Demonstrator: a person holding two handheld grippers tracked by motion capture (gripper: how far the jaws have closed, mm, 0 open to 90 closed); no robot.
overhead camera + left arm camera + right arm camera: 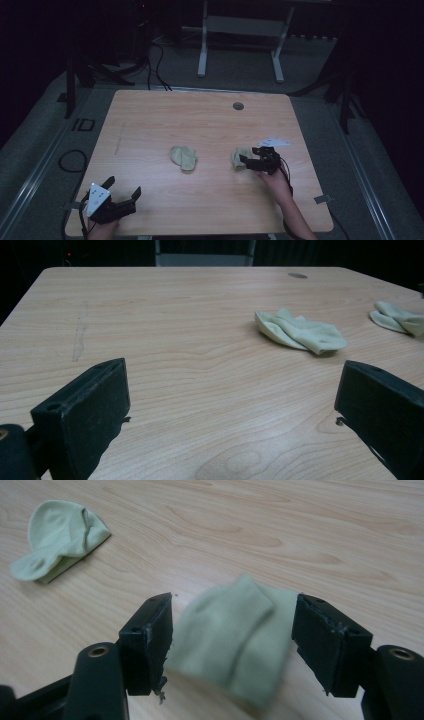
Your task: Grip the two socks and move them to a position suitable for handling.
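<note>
Two pale green socks lie on the wooden table [150, 115]. One crumpled sock [183, 157] [300, 332] [60, 535] rests near the table's middle. The second sock [238, 158] [400, 320] [230, 635] sits to its right, between the jaws of my right gripper [248, 155] [232, 605]. Its edges reach both inner faces, but it does not look squeezed and it is blurred. My left gripper [122, 185] [232, 372] stands wide open low over the front left corner with nothing between its fingers, and both socks lie well ahead of it.
A round grommet hole [238, 106] [297, 275] sits near the table's far edge. Behind the table stand white desk legs [202, 50], with dark stands and cables [157, 65] on the floor. A faint scuff [79, 337] marks the wood at left.
</note>
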